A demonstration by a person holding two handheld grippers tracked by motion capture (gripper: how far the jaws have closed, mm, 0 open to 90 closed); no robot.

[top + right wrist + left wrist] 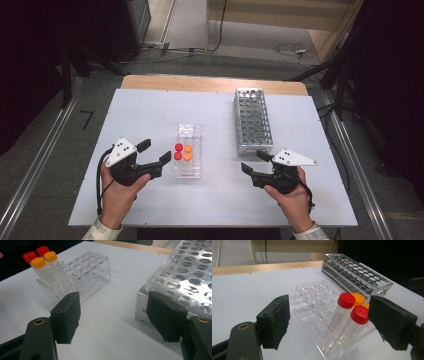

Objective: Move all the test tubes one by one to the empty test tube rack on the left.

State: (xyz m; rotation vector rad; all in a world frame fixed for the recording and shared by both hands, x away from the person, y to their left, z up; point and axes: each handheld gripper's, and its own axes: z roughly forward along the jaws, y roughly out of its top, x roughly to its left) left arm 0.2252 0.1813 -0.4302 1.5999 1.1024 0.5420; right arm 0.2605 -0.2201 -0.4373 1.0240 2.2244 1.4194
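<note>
Left claw [328,322] jaw hiding orange-capped tube [366,306]

table [145,115]: white top, under everything I see
wood strip [200,82]: table's 12 o'clock edge
cables [292,49]: floor, 1 o'clock
rail [37,165]: floor, 9 o'clock

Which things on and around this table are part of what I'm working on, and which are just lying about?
In the job:
clear rack
red-capped tubes
orange-capped tubes
metal rack
left gripper, open
right gripper, open

Lying about:
cables on the floor
wooden frame
</note>
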